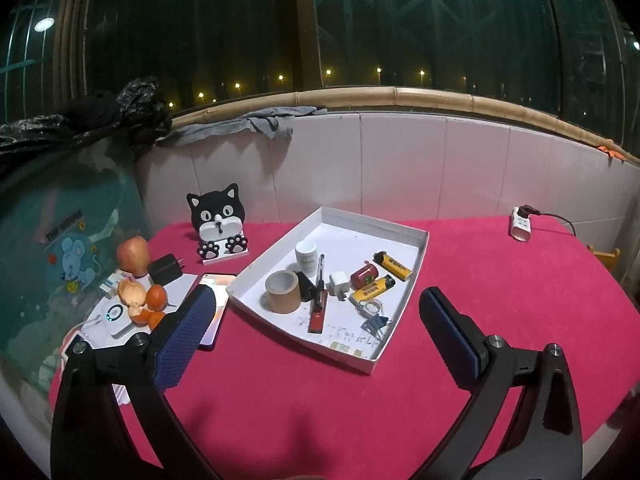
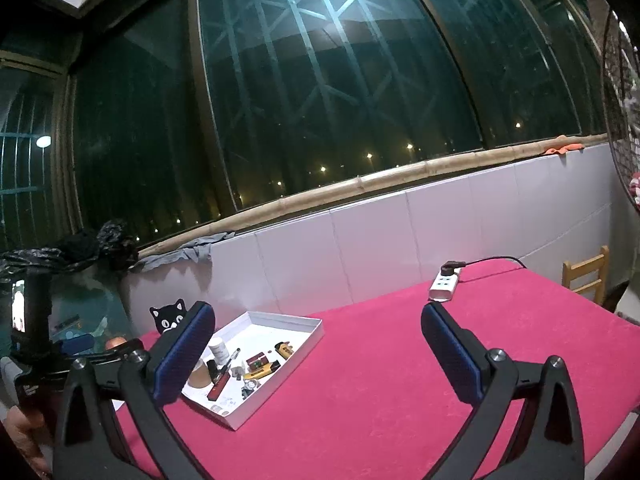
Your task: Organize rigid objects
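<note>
A shallow white box lid (image 1: pixel 416 236) (image 2: pixel 308 340) lies on the red tablecloth. It holds a brown tape roll (image 1: pixel 283 291), a white bottle (image 1: pixel 306 254), a pen (image 1: pixel 320 276), a white plug (image 1: pixel 339 282), a red can (image 1: pixel 365 274), two yellow lighters (image 1: pixel 394 266) and a blue clip (image 1: pixel 375 325). My left gripper (image 1: pixel 316 320) stands open in front of the lid, nothing between its fingers. My right gripper (image 2: pixel 320 344) is open too, held higher and further back, right of the lid. The left gripper's body (image 2: pixel 36 320) shows at the far left of the right wrist view.
Left of the lid are a black cat phone stand (image 1: pixel 218 222), a phone (image 1: pixel 216 300), a black charger (image 1: pixel 165 269), an apple (image 1: pixel 133 255) and orange pieces (image 1: pixel 144 300). A white power strip (image 1: pixel 521 224) (image 2: pixel 445 285) lies at the back right. A tiled wall bounds the table. A wooden chair (image 2: pixel 586 276) stands at the right.
</note>
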Demonstrator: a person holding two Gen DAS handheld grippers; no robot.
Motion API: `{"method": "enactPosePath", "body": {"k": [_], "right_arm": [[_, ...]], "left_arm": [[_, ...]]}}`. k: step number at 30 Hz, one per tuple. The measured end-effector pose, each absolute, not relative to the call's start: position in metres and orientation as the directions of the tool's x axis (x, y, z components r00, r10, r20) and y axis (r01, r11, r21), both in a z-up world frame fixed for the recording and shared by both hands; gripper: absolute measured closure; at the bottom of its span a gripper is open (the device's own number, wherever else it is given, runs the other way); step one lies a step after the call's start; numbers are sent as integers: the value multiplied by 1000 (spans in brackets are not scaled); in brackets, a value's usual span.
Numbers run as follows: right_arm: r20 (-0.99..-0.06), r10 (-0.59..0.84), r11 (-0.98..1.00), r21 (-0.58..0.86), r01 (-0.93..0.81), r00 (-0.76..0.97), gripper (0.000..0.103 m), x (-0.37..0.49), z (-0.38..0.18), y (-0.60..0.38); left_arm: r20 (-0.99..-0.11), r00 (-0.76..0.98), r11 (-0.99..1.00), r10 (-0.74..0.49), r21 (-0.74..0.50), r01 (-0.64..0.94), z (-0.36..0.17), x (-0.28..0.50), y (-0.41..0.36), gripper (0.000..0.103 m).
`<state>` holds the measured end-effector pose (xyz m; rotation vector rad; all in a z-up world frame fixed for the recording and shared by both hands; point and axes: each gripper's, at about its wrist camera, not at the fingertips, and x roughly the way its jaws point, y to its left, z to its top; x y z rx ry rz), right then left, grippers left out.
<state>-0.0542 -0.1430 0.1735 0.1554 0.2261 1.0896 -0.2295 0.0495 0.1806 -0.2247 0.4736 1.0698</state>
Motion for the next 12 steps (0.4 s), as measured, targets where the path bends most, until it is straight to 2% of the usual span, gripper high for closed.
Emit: {"method": "enactPosePath", "body": {"k": [12], "right_arm": [[-131, 891, 454, 255, -854, 435, 0, -48, 169, -143]], "left_arm": [[-488, 390, 464, 781, 37, -885, 175, -233, 55, 1]]}}
